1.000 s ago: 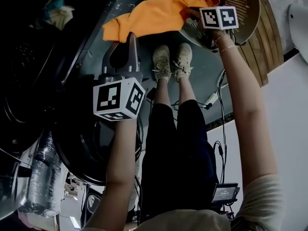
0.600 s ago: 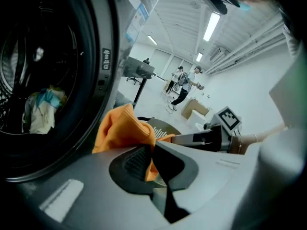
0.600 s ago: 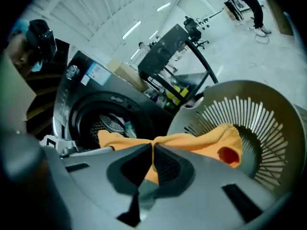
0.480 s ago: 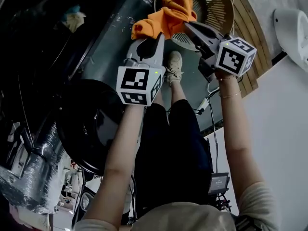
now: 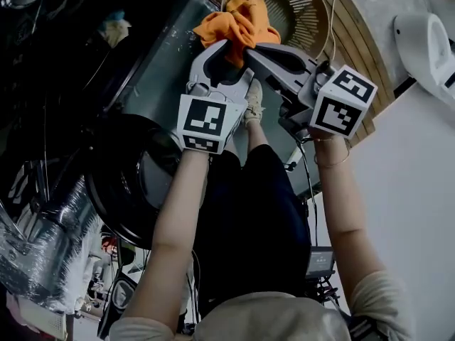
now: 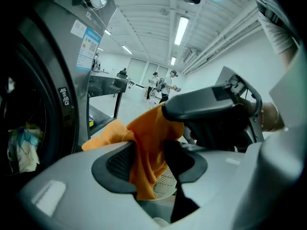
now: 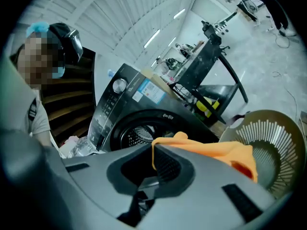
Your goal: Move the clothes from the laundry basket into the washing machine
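Orange cloth (image 5: 238,27) hung bunched in the air over the rim of the basket (image 5: 313,9), just beside the washer (image 5: 149,69), whose door (image 5: 131,183) stood open. On the right, the right gripper (image 7: 153,152) had its jaws closed tight on an edge of the cloth and bore its weight. On the left, the left gripper (image 6: 149,161) had just been opening its jaws, which stood about half apart with a fold of the cloth hanging loose between them, not pinched.
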{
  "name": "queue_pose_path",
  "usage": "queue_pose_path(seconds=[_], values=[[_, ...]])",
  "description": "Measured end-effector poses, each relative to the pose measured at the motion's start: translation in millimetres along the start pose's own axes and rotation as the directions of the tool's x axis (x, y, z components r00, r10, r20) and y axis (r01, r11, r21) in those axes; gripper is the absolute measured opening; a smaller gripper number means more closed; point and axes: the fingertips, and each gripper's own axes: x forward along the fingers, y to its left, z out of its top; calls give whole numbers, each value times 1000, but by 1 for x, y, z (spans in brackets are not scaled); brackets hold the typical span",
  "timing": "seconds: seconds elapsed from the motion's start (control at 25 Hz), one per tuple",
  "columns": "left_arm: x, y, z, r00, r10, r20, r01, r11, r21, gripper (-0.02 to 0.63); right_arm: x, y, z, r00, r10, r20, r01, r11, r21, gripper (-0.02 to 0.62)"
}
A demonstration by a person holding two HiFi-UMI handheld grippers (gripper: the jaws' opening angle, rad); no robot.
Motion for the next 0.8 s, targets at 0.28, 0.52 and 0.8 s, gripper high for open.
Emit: queue_pose_path(seconds=[0.28,0.52,0.8], values=[[-3,-5,7,1000,-7,19,6,996,85,34,-4,9,-6,999,33,22,-33,999,-3,15],[-19,13,1,999,41,3,-41,999,-6,31,-17,-27,-27,996,-84,-25,83,995,-49,80],[-42,40,-16,993,115,-15,-116,991,-72,31,-16,-129,-76,916,-379,-129,375,925,-55,163]])
